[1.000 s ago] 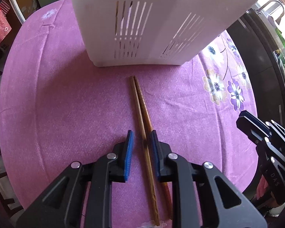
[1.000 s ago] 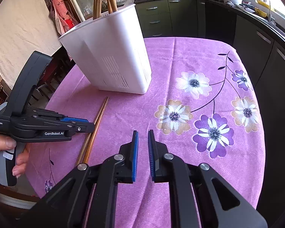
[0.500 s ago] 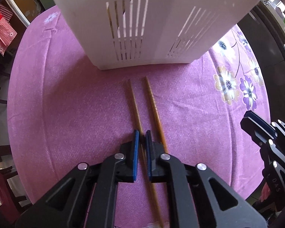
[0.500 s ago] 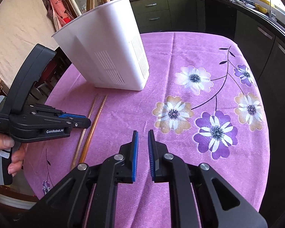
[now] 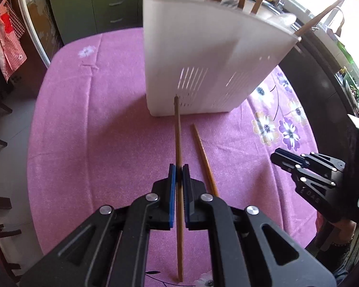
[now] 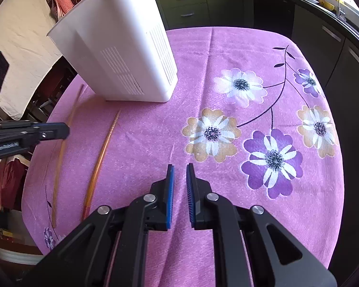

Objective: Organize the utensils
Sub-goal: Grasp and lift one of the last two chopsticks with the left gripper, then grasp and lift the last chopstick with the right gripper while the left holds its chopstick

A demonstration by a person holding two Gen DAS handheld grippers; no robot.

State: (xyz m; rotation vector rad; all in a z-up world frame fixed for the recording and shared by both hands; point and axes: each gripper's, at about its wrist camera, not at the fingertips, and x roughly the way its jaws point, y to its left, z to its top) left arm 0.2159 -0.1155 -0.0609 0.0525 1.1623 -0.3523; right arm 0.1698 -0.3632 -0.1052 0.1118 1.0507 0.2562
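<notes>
Only the left wrist view shows chopsticks standing in the white holder (image 5: 210, 55). The left tongs (image 5: 178, 169) clamp one chopstick (image 5: 178, 131), its long axis pointing toward the holder. The second chopstick (image 5: 203, 155) lies just beside on the bench (image 5: 95, 131). The right tongs (image 6: 178, 167) hover narrowly parted, holding nothing.

Readable text on the grippers

We read only "DAS" on the black right gripper (image 5: 308, 181); the black left gripper's (image 6: 28, 135) label is blurred.
</notes>
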